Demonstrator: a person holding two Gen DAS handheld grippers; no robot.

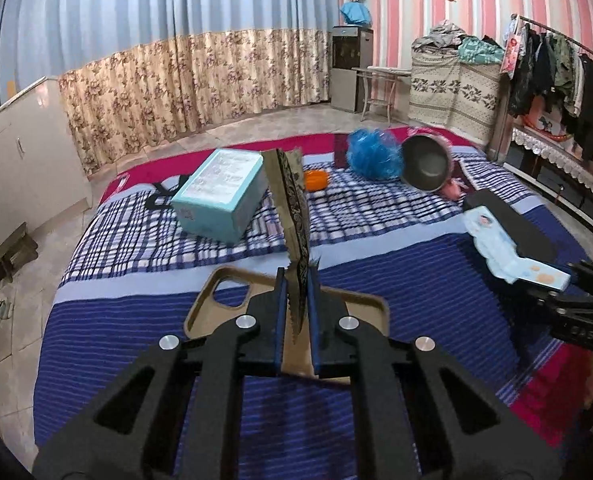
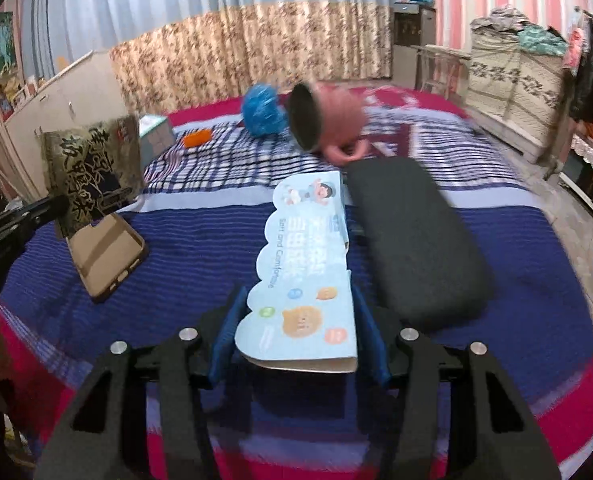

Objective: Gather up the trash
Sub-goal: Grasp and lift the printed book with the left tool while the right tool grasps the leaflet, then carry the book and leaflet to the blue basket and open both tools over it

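Note:
My left gripper (image 1: pixel 298 276) is shut on a thin black-and-gold wrapper (image 1: pixel 290 200) that stands on edge above a tan phone case (image 1: pixel 224 296) lying on the bed. The right wrist view shows the same wrapper (image 2: pixel 92 168) at the far left, lifted over the phone case (image 2: pixel 108 256). My right gripper (image 2: pixel 296 296) holds a long light-blue printed card (image 2: pixel 308 248) across its width, both pads against its edges. The card's far end reaches a black cushion (image 2: pixel 412 240). In the left wrist view the card (image 1: pixel 504 248) and the right gripper (image 1: pixel 576 276) sit at the right edge.
On the blue striped and checked bedspread (image 1: pixel 376 248) lie a teal box (image 1: pixel 220 196), an orange dish (image 1: pixel 316 179), a blue mesh puff (image 1: pixel 372 156) and a tipped pink pot (image 1: pixel 424 164). White cabinets stand left of the bed, a clothes rack (image 1: pixel 556 64) right.

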